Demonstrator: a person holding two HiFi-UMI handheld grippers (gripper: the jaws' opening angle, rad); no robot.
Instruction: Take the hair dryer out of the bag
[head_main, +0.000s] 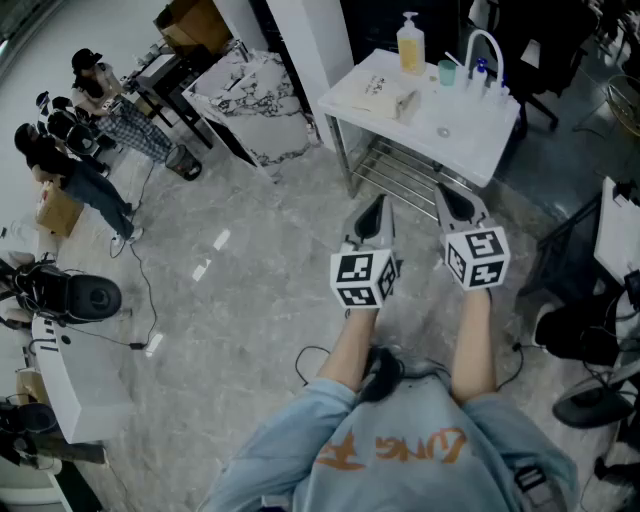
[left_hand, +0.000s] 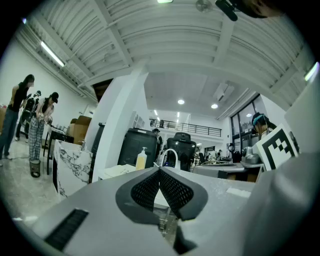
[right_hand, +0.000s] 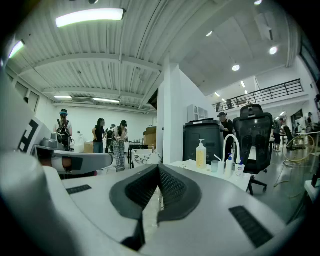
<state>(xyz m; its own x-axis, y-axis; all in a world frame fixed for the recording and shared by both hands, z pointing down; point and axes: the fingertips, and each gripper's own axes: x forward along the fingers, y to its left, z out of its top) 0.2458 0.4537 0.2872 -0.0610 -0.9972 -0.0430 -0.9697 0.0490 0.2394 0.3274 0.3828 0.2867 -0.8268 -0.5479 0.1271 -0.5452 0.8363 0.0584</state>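
Note:
No hair dryer and no bag shows in any view. In the head view my left gripper (head_main: 373, 212) and right gripper (head_main: 452, 200) are held side by side over the grey floor. Both point toward a white table (head_main: 470, 145) a short way ahead. Each is shut with its pads together and nothing between them, as the left gripper view (left_hand: 159, 171) and right gripper view (right_hand: 158, 168) show. On the table stand a yellow soap bottle (head_main: 410, 45), a white curved faucet (head_main: 485, 50), a small cup (head_main: 446, 72) and a paper booklet (head_main: 385, 95).
A marble-patterned slab (head_main: 255, 100) leans left of the table, beside a white pillar (head_main: 310, 40). Several people (head_main: 60, 150) stand at the far left near boxes. A black office chair (head_main: 545, 45) is behind the table. Dark equipment (head_main: 590, 335) and cables lie at the right.

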